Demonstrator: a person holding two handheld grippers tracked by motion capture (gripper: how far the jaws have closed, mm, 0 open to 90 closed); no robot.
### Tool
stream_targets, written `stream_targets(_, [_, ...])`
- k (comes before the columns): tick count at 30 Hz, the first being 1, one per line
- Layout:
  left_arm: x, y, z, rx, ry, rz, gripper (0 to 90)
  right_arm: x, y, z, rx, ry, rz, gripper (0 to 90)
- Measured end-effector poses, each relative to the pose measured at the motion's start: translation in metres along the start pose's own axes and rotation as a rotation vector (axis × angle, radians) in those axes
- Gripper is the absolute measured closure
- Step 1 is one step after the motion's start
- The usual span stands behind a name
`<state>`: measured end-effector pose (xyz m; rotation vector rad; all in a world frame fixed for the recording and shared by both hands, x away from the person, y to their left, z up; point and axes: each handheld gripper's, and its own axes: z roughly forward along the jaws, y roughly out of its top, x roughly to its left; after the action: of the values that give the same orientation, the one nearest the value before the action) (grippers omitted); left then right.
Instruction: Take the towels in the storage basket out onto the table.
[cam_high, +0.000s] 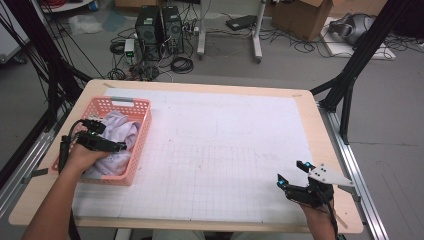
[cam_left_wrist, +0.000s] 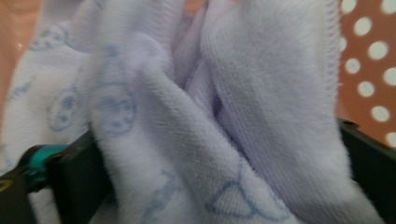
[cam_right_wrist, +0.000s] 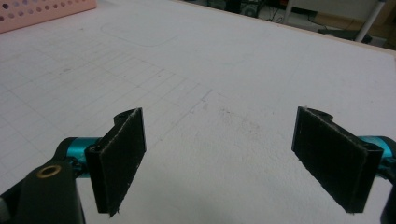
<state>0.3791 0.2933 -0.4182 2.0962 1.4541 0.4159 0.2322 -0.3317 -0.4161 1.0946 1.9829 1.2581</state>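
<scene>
Right tool (cam_high: 292, 172) idle at tabletop (cam_high: 225, 150) 5 o'clock — jaws apart, empty. Left tool (cam_high: 102, 136) nearer: jaws straddle towel (cam_high: 117, 131) fold inside pink basket (cam_high: 142, 131) at 9 o'clock — grip not confirmed.

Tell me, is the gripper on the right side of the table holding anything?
No, the right gripper has its two black jaws spread wide apart with nothing but the bare white mat between them.

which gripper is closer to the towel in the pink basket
Left. The left gripper is in the basket with the towel between its fingers; the right gripper hovers open over the far side of the table.
</scene>
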Motion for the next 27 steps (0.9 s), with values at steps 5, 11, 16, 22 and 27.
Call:
stream_targets(5, [0.0017, -0.0006, 0.0003, 0.002, -0.021, -0.012, 1.7, -0.0006, 0.0004, -0.0001, -0.002, -0.003, -0.002, 16.3])
stream_targets(11, [-0.0005, -0.0005, 0.0046, 0.033, 0.067, 0.054, 8.9, -0.0002, 0.0003, -0.0007, 0.002, -0.005, -0.007, 16.6])
stream_targets(16, [-0.0014, 0.0003, 0.005, 0.034, 0.11, 0.069, 20.1, 0.0001, 0.0002, -0.0003, 0.004, -0.004, -0.009, 16.9])
stream_targets(22, [-0.0003, 0.0018, 0.0006, 0.024, 0.147, 0.039, 42.6, -0.0031, 0.0, -0.0021, 0.002, -0.015, 0.002, 17.2])
stream_targets(27, [0.0048, -0.0009, -0.0043, -0.023, 0.124, -0.021, 50.8, -0.0063, -0.0002, -0.0068, -0.01, -0.033, 0.024, 17.3])
